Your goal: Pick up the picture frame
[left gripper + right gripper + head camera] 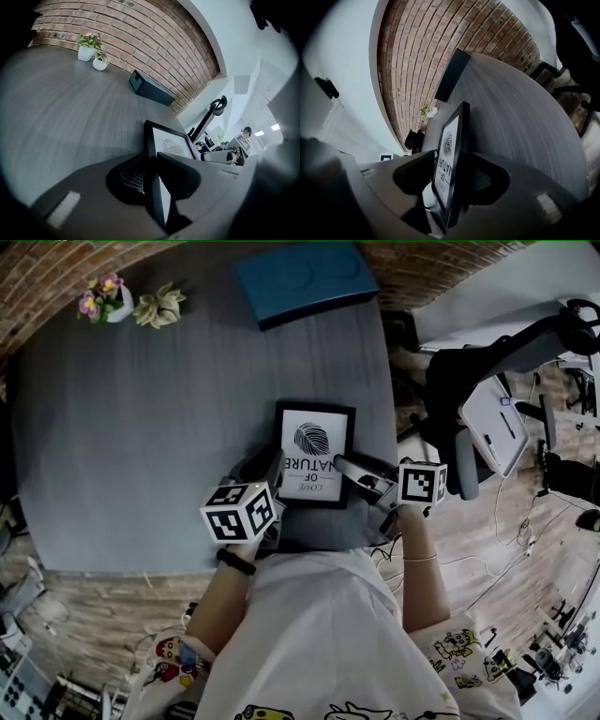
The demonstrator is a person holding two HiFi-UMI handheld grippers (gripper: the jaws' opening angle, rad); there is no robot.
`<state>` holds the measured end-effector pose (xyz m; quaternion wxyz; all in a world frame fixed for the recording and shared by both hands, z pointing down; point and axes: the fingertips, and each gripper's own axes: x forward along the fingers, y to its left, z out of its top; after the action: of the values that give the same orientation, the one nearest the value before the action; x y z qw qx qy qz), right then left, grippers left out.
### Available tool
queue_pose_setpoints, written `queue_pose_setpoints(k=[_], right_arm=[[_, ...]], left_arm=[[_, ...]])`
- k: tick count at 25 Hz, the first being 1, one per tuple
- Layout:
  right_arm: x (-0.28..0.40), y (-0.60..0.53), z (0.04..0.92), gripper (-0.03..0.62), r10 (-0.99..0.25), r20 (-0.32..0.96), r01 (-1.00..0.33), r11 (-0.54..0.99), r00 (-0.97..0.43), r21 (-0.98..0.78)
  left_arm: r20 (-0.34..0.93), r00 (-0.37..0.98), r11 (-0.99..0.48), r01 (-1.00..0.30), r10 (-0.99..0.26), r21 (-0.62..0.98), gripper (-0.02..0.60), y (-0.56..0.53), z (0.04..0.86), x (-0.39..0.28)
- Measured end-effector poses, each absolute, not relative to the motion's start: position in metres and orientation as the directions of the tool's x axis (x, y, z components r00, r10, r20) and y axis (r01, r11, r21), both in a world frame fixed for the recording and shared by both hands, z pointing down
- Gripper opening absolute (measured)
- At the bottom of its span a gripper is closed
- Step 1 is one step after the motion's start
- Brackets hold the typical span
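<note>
Pots (119,313) of flowers (98,294) at table (122,446) corner; picture frame (314,454) pinched by left gripper (273,476) and right gripper (343,468); lettering (309,479) hidden in left gripper view

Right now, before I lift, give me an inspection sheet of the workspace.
Surface: grey wood-grain table.
Job's things: black picture frame, print facing up, by the table's near edge; whether it is off the table cannot be told.
Clutter: flowering pot plant, green pot plant and dark box at the far edge.
Grippers: left gripper shut on the frame's left edge; right gripper shut on its right edge.
Cables: loose cable on the floor at right.
Surroundings: brick wall; office chair beside the table.
</note>
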<state>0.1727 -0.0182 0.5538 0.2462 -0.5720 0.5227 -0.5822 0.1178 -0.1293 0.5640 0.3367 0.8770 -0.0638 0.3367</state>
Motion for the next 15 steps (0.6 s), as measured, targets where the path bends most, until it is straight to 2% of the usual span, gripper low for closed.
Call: queue_pose_setpoints(k=[7,15], right_arm=[[0.173,-0.028,0.540,0.189,-0.922,0.290,-0.211,-0.239,-0.256,-0.948],[0.176,-0.030,0.537,0.181,-0.927,0.224,-0.162,-0.182,-0.302,-0.970]], left_arm=[[0.632,0.764,-0.733,-0.354,0.133,0.581,0.081,-0.131,0.565,0.117],[0.648,0.745,-0.724,-0.359,0.158,0.589,0.081,-0.130,0.568,0.118]])
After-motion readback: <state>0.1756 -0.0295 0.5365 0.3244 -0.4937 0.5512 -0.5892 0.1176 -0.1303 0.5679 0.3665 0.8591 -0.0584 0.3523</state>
